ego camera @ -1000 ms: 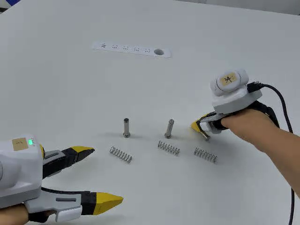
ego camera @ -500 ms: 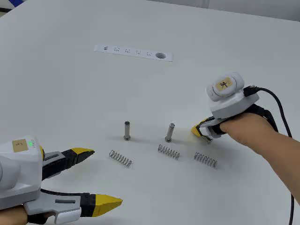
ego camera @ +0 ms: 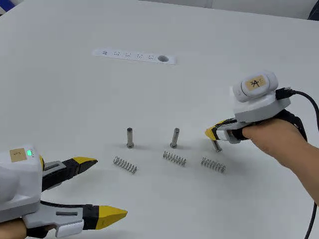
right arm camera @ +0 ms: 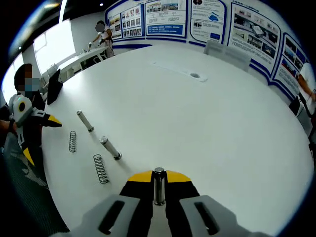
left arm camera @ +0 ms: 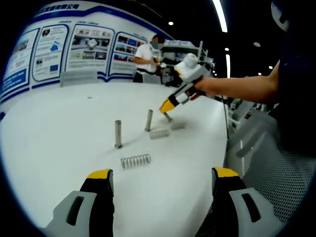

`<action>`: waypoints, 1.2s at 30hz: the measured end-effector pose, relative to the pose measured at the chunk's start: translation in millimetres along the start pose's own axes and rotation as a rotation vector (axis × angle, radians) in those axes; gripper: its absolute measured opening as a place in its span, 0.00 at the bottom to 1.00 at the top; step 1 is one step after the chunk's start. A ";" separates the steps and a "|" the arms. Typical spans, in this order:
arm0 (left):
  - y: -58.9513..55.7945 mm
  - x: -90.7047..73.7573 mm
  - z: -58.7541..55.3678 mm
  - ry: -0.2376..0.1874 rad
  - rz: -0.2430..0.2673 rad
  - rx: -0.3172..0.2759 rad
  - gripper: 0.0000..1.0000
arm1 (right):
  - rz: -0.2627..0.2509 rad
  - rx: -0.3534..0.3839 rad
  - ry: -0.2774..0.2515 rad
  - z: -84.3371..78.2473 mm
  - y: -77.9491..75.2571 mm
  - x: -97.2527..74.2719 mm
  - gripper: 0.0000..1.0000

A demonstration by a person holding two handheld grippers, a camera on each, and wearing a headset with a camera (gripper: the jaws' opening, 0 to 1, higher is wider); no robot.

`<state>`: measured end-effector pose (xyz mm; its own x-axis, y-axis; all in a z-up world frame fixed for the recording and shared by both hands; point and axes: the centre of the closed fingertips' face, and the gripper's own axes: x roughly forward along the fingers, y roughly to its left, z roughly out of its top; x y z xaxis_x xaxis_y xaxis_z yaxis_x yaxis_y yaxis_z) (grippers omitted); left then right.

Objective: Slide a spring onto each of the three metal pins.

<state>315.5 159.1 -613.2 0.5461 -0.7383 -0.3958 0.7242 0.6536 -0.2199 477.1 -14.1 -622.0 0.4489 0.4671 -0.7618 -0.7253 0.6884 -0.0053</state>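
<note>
The white table carries everything. Well apart from the middle pin, on its near left, the left gripper hangs with its jaws spread wide, empty. Right of that pin, the right gripper is clamped on the third pin, low over the tabletop. The left pin stands upright beside the middle one. Just nearer lie the left spring, middle spring and right spring. They look light, squashy and apt to roll, so I'd pinch one gently mid-coil.
</note>
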 end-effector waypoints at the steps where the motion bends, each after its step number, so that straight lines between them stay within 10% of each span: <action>1: 0.0 -0.1 0.2 0.000 0.000 0.000 0.83 | -0.003 -0.001 -0.005 -0.5 0.7 -2.4 0.09; 15: -2.3 -0.1 1.5 0.003 -0.007 0.009 0.83 | -0.039 0.040 -0.072 -14.1 0.1 -27.1 0.09; 36: -3.4 -0.4 4.0 0.001 -0.006 0.014 0.83 | -0.037 -0.005 -0.025 -18.1 4.3 -27.8 0.09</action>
<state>314.4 156.5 -608.7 0.5412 -0.7422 -0.3953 0.7333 0.6466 -0.2101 452.1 -34.1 -612.6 0.4883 0.4553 -0.7444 -0.7108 0.7025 -0.0366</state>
